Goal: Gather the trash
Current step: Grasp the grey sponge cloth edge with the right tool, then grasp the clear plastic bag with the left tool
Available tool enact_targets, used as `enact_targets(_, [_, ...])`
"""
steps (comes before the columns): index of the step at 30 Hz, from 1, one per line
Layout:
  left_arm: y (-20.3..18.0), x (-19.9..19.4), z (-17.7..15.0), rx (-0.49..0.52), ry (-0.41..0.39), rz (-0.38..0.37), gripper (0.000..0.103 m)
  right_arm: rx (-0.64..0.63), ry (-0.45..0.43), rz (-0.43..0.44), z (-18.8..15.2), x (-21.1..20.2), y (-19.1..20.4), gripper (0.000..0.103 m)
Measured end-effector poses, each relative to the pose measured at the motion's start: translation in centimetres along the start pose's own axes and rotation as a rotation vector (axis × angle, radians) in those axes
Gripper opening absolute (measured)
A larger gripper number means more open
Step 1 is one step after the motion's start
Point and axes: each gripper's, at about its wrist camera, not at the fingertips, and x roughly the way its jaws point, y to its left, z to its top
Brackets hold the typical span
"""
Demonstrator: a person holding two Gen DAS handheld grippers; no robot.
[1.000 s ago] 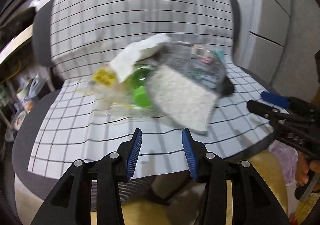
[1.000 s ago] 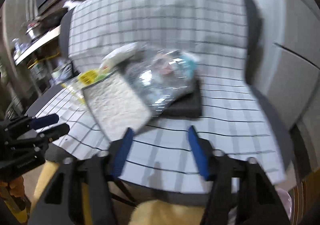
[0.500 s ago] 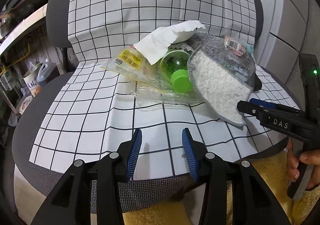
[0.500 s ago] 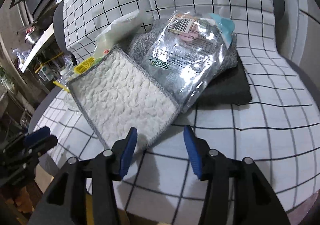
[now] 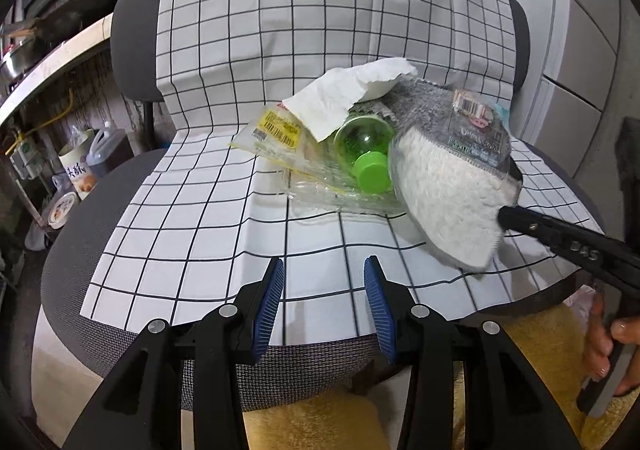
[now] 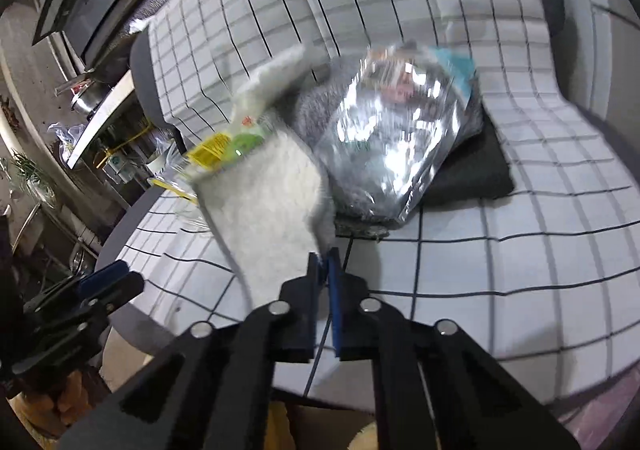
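Note:
A pile of trash lies on a chair under a checked cover (image 5: pixel 208 210): white tissue (image 5: pixel 348 90), a green bottle (image 5: pixel 364 146), a yellow-labelled clear wrapper (image 5: pixel 276 130), a shiny clear packet (image 6: pixel 396 130) and a fluffy white cloth (image 5: pixel 448 202). My right gripper (image 6: pixel 325 262) is shut on the near corner of that white cloth (image 6: pixel 264 202). From the left wrist it shows as a black arm, the right gripper (image 5: pixel 505 216), at the cloth's edge. My left gripper (image 5: pixel 323 270) hangs open over the seat's front, nothing between its fingers.
A dark pad (image 6: pixel 472 174) lies under the packet. Shelves with pots (image 6: pixel 84 98) and floor containers (image 5: pixel 80 170) crowd the left. Grey cabinet doors (image 5: pixel 580 62) stand at the right. Yellow fabric (image 5: pixel 320 422) sits below the seat's front edge. A hand (image 5: pixel 612 334) grips the right tool.
My right gripper moved in to the pile and closed on the white cloth's corner, which has lifted off the seat. The left gripper edged slightly closer, still open.

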Motion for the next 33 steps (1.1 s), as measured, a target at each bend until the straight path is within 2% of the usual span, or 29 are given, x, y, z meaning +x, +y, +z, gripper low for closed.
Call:
enact_targets(6, [-1.7, -0.8, 0.6, 0.031, -0.020, -0.025, 0.044, -0.109, -0.218, -0.104, 0.9, -7.4, 1.7, 0.004])
enact_targets(8, [-2.4, -0.6, 1.0, 0.038, -0.023, -0.050, 0.044, -0.138, -0.296, -0.173, 1.4, -10.2, 1.6, 0.004])
enact_targets(11, [-3.4, 0.0, 1.7, 0.041, -0.024, -0.100, 0.044, -0.169, -0.356, -0.313, 1.6, -12.7, 0.8, 0.004])
enact_targets(15, [-5.4, 1.7, 3.5, 0.053, -0.026, -0.174, 0.044, -0.129, -0.362, -0.369, 1.4, -13.7, -1.8, 0.004])
enact_targets(19, [-6.9, 3.8, 5.7, 0.073, -0.025, -0.240, 0.044, -0.097, -0.348, -0.385, 0.6, -13.8, -3.9, 0.004])
enact_targets(21, [-7.8, 5.2, 6.8, 0.087, -0.020, -0.255, 0.047, -0.085, -0.338, -0.388, 0.5, -13.5, -4.7, 0.004])
enact_targets(23, [-8.6, 6.5, 7.8, 0.094, -0.011, -0.271, 0.061, -0.073, -0.324, -0.382, 0.4, -13.0, -5.4, 0.004])
enact_targets(33, [-9.5, 12.3, 10.6, 0.075, 0.040, -0.368, 0.061, -0.033, -0.283, -0.392, 0.3, -11.5, -8.3, 0.004])
